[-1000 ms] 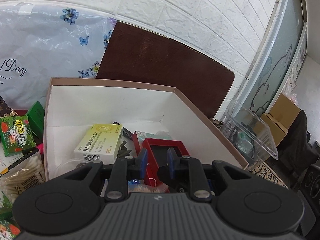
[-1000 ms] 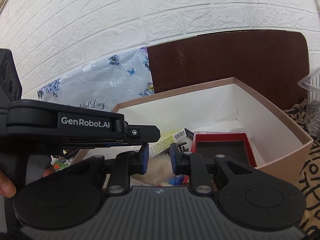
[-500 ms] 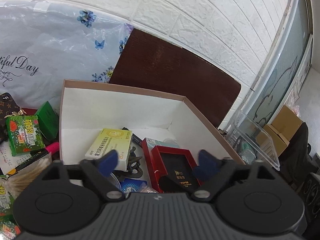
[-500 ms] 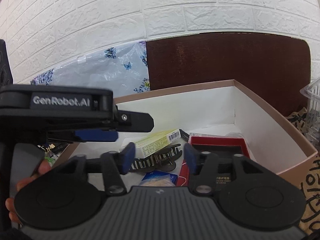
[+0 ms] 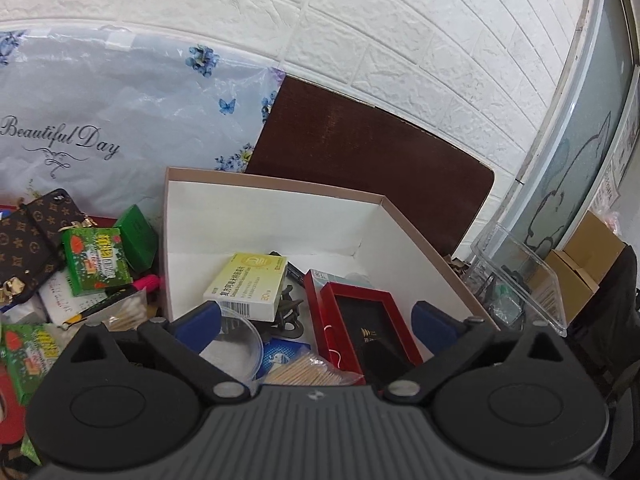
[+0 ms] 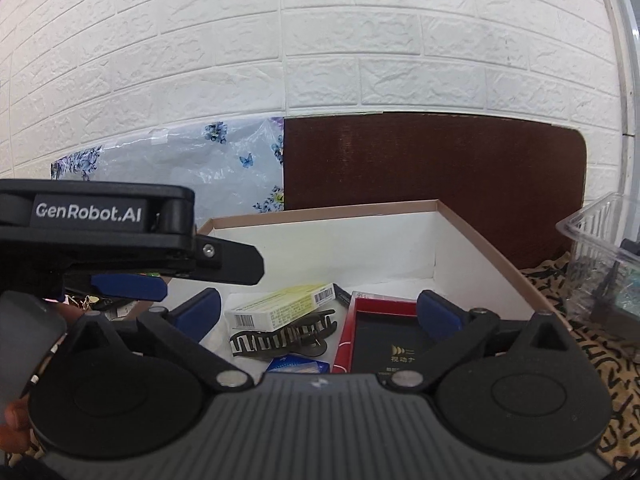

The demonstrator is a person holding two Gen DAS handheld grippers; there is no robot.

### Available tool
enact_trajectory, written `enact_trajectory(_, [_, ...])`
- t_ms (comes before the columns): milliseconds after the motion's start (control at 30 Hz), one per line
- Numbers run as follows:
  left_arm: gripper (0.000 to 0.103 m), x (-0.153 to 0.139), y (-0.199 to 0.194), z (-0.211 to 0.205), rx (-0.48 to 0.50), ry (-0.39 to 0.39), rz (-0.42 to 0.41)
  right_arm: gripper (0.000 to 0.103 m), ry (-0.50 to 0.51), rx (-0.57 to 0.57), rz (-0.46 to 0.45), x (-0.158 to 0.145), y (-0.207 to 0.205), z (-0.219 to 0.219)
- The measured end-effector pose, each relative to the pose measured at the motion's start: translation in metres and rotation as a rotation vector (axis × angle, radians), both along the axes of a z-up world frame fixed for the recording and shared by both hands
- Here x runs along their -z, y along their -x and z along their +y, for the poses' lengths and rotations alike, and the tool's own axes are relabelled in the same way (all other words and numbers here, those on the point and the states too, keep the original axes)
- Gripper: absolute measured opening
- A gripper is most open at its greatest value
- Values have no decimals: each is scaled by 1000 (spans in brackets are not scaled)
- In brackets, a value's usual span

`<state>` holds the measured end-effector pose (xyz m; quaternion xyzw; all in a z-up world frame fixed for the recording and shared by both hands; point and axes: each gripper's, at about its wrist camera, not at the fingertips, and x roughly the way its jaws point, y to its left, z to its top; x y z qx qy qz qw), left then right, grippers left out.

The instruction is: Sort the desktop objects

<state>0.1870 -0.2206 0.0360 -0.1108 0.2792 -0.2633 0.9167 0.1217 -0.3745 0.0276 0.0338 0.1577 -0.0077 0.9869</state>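
Desktop objects partly fill the box (image 5: 276, 220) at frame centre; green packets (image 5: 98, 262) wait at left. Both jaws have just been opening: left hand-held gripper (image 5: 316, 318) and right hand-held gripper (image 6: 318, 308) gape wide, empty.

The cardboard box (image 5: 276, 200) is open at the top, and free room is left over its far half, where bare white floor (image 5: 256, 248) is seen against the back wall. The near half of the box is crowded by the yellow medicine carton (image 5: 248, 284), the dark hair claw (image 6: 284, 338) and the red case (image 5: 368, 328). Left of the box, passage is blocked by green packets (image 5: 96, 260) and a brown phone case (image 5: 28, 244). Right of the box stands a clear plastic container (image 5: 520, 276). Behind the box, a brown board (image 5: 360, 152) closes the way.
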Motion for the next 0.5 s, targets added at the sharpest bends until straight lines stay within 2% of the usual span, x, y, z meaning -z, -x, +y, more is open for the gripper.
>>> enact_trajectory(300, [103,-7,39,11,-40,-15,42,101,56,85,18,-12,38,6])
enact_trajectory(500, [103,-11,78,16,-36,-32,-4,101,83,102,50,-16,73,13])
